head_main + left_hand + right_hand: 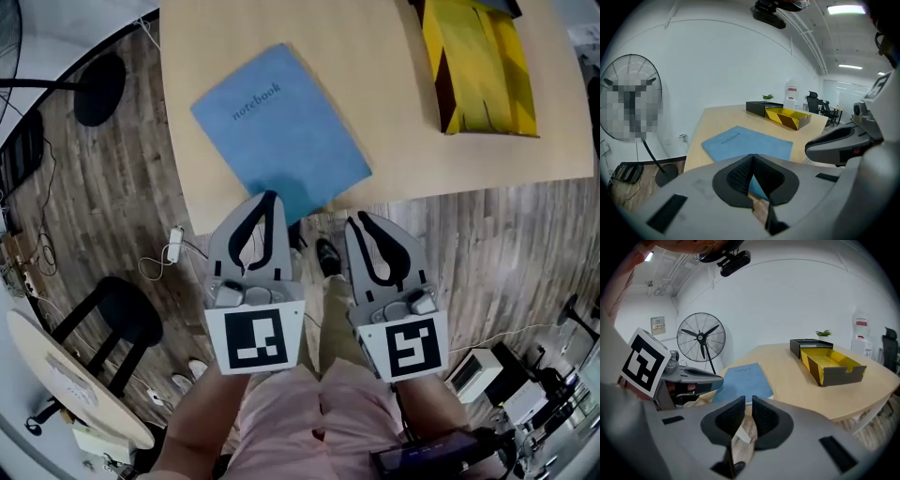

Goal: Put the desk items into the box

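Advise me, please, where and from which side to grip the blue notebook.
Take the notebook by its near corner, coming level from the person's side of the table. It lies flat and thin, and only that corner reaches the table's edge, where a jaw can probably slip underneath.

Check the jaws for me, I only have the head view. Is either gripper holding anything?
Observer: No. On the left gripper the jaws meet at the tips with nothing between them.
Operator: Right one?
Observer: On the right gripper the pads are all but together, just a thin slit, and it is empty.
Operator: The box is cut off at my top edge. Is it ready?
Observer: The yellow box is open-topped and looks empty, and a black box sits at its far end.
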### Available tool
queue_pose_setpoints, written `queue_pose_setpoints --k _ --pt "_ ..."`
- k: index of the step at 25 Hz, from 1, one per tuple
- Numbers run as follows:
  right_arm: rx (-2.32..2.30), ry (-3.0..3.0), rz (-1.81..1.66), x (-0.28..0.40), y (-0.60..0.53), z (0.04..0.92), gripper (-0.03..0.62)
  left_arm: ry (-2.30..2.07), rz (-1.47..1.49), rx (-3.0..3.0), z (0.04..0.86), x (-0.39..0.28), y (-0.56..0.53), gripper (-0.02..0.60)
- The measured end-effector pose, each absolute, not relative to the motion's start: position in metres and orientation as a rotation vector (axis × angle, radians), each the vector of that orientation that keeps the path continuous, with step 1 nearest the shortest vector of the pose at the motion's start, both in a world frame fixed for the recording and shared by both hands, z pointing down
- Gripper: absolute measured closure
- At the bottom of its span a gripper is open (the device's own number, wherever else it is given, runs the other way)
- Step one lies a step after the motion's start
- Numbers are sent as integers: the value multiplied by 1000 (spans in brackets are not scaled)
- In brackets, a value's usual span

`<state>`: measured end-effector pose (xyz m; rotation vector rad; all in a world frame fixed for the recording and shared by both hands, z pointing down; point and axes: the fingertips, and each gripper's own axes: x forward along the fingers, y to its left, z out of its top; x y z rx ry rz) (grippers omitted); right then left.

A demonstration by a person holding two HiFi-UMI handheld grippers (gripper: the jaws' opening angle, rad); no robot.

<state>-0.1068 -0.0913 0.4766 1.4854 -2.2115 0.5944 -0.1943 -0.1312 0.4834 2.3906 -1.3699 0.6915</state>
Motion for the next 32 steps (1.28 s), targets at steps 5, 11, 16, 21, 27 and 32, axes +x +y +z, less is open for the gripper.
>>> queue_pose_setpoints --k 5,11,16,21,27,32 --pt "1489 -2197 620 -101 -98 490 547 -1345 731 2356 503 -188 -138 572" --pt "1493 -2178 639 -99 -97 498 547 -1327 753 2366 508 -186 -137 572" --pt "1489 -2178 648 -102 -91 500 546 -1325 761 2374 507 -187 -132 572" --pt "1490 -2178 656 -104 -83 501 546 -1322 768 2377 507 -187 -121 572" --pt "1488 -2188 658 -107 -68 501 546 -1330 753 2358 507 -187 -106 572" --pt "1458 -2197 634 -110 -61 503 545 -1341 691 2315 506 -187 -101 571"
